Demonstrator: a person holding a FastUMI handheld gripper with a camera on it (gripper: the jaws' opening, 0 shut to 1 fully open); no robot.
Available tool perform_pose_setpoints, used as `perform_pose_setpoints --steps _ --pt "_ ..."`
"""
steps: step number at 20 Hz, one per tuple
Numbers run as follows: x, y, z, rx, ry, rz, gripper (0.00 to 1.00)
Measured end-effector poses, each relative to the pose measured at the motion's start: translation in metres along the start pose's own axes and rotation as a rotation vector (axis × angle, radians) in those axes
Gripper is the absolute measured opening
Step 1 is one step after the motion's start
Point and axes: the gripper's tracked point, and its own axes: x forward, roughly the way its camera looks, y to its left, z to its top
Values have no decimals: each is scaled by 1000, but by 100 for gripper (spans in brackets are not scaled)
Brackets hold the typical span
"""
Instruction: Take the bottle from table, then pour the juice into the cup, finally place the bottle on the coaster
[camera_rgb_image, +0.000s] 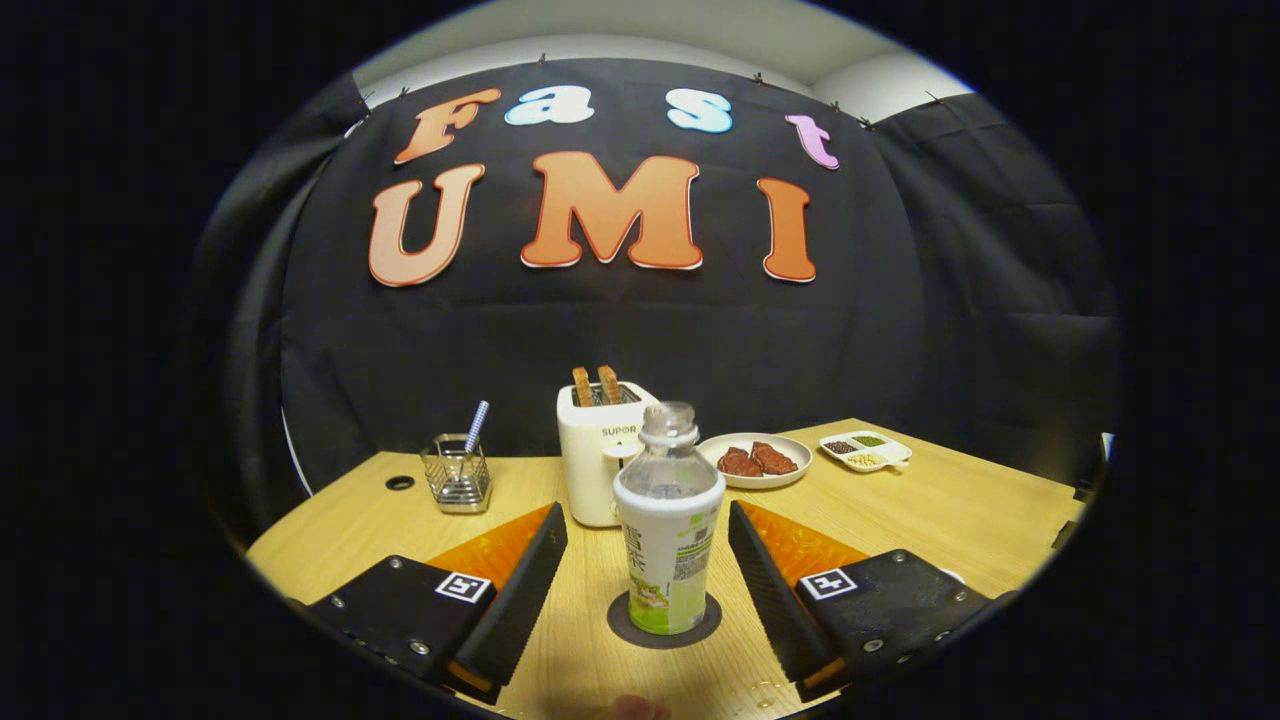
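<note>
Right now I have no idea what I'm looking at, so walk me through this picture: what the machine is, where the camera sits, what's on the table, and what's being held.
There is no robot arm here. A person carries a hand-held gripper, a tool with two fingers, and a fisheye camera rides on it looking forward along those fingers, which is why the picture is round and bent.

The fingers are open and hold nothing. Between them, touching neither, a bottle stands upright on a dark round coaster on the wooden table.

Beyond the bottle stands a white toaster with two slices of toast sticking up. To one side of it is a wire holder with a striped straw; to the other, a plate of meat and a small divided dish.
</note>
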Motion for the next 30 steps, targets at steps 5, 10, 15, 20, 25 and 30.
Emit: perform_pose_setpoints --steps 5,10,15,20,25,30 --pt "-50 22 68 -52 -46 58 96" --pt "-111 54 138 -105 -136 157 96" --pt "-167 84 195 -146 -239 243 96" --pt "-196 75 237 -106 -313 253 98" --pt "-203 52 252 -76 -341 226 98" --pt "-203 54 241 -58 -313 244 98"
